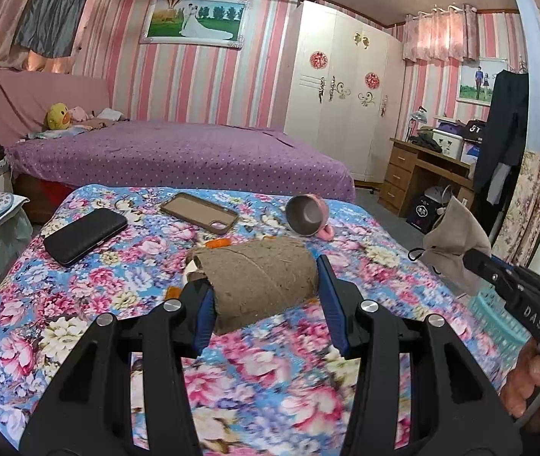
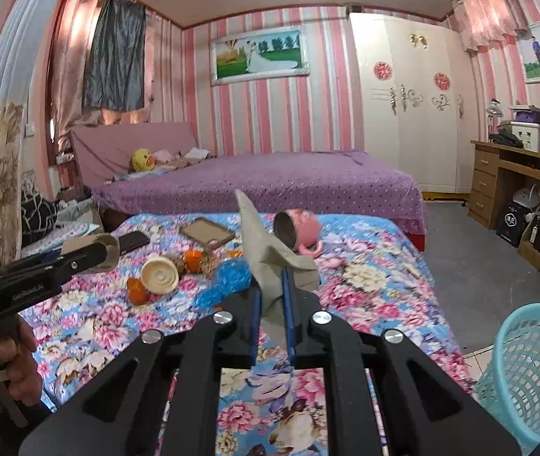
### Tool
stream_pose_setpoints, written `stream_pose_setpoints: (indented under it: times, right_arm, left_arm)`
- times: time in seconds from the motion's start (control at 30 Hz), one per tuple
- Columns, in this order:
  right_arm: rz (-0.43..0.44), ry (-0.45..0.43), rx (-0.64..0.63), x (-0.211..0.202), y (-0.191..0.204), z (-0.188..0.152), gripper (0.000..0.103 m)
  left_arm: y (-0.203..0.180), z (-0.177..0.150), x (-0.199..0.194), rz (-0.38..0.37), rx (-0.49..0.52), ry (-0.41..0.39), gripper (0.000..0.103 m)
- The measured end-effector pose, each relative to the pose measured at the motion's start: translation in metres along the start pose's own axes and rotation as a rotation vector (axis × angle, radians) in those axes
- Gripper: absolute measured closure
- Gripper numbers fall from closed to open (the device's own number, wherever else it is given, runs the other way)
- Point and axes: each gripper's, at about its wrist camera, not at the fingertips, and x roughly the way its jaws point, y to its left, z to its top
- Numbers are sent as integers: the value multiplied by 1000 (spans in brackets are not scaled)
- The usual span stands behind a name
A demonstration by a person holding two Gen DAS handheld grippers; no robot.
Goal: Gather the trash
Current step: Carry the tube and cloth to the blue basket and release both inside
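Observation:
A brown cardboard tube is clamped across its width by my left gripper, held just above the floral-covered table. From the right wrist view, the same tube sticks out of the left gripper at the left edge. My right gripper is shut on a crumpled grey-beige piece of paper, which stands up from the jaws. On the table lie orange peels, a cream round lid and a blue plastic wrapper. A teal mesh basket stands at the lower right.
A pink mug lies on its side at the table's far edge. A black phone and a brown phone case lie at the far left. Behind are a purple bed, a white wardrobe and a wooden desk.

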Motion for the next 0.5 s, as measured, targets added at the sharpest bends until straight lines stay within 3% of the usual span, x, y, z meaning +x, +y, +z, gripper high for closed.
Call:
stream_pose_setpoints:
  times: [0.2, 0.5]
  right_arm:
    - [-54, -14, 11, -26, -31, 5, 92]
    - [-232, -16, 55, -74, -111, 4, 92]
  left_arm:
    - [-39, 14, -8, -66, 34, -31, 56]
    - [-126, 22, 0, -208, 58, -41, 56]
